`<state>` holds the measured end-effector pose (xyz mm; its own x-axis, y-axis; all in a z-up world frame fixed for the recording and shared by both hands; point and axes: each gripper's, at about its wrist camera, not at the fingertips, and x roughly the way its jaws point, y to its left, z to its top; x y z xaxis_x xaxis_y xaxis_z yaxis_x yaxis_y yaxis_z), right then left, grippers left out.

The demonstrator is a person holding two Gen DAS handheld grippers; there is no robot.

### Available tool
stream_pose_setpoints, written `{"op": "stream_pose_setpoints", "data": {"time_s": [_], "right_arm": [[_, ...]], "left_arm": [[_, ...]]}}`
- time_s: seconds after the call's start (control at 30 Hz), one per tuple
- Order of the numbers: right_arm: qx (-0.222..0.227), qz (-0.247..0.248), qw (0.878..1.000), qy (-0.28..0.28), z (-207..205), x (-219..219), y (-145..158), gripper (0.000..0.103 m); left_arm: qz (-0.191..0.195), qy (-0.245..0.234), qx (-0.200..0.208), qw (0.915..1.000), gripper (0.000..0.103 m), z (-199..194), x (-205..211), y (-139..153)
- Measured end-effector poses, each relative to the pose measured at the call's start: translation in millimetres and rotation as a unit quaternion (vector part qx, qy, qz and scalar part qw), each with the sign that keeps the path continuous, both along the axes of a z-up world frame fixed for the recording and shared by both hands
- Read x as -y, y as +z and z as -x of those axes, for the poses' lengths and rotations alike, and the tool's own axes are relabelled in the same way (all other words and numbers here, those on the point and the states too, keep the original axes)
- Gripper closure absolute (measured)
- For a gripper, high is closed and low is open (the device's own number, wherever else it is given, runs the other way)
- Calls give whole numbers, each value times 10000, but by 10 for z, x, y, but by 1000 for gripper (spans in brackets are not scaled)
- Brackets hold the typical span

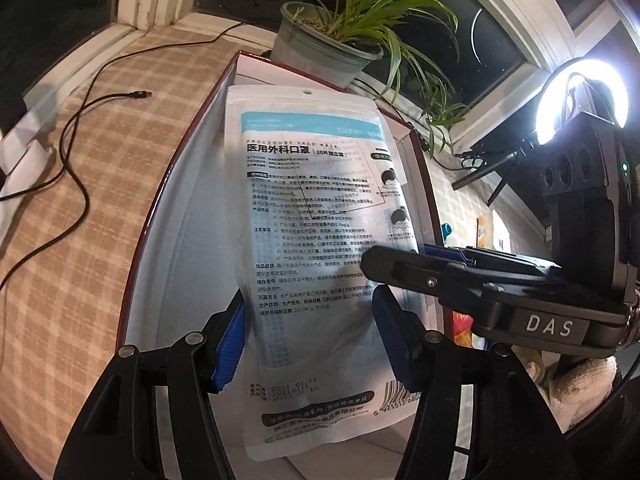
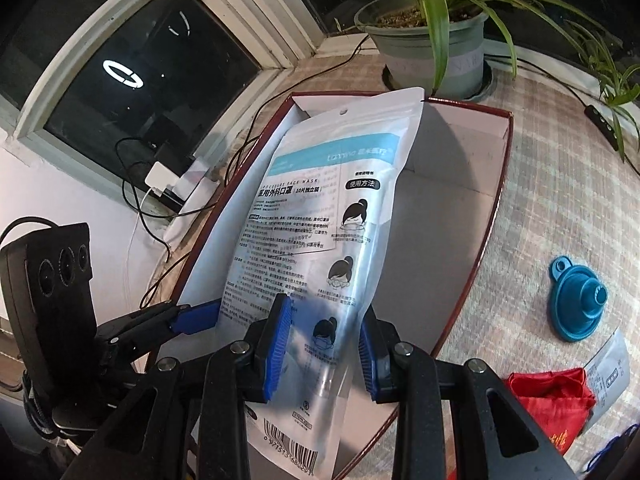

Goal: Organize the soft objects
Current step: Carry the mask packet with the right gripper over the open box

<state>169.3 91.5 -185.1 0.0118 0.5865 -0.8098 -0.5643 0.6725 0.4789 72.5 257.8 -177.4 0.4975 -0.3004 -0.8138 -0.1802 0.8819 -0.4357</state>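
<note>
A white and blue pack of face masks (image 1: 312, 216) hangs over an open box with a dark red rim (image 1: 168, 184) and white inside. My left gripper (image 1: 308, 340) has its blue pads on both sides of the pack's lower part. My right gripper (image 2: 324, 344) also stands astride the pack (image 2: 320, 216), pads against it. The right gripper shows from the side in the left wrist view (image 1: 448, 268), reaching to the pack's right edge. The left gripper's fingers (image 2: 192, 316) show at the pack's left edge in the right wrist view. The box (image 2: 480, 260) holds nothing else that I can see.
A potted green plant (image 1: 332, 48) stands behind the box. A black cable (image 1: 80, 128) lies on the checked cloth at left. A blue funnel (image 2: 580, 300), a red cloth item (image 2: 556, 404) and another white pack (image 2: 612, 372) lie right of the box. A ring light (image 1: 580, 100) glows at right.
</note>
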Motion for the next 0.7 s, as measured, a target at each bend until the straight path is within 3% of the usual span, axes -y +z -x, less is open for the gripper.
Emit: {"op": "stream_pose_setpoints", "data": {"time_s": [0.7], "right_arm": [[-125,374,9992,78,20,-58,-6,72]], "left_arm": [[-65,-246,-243,9994,43,-54,27,-42]]}}
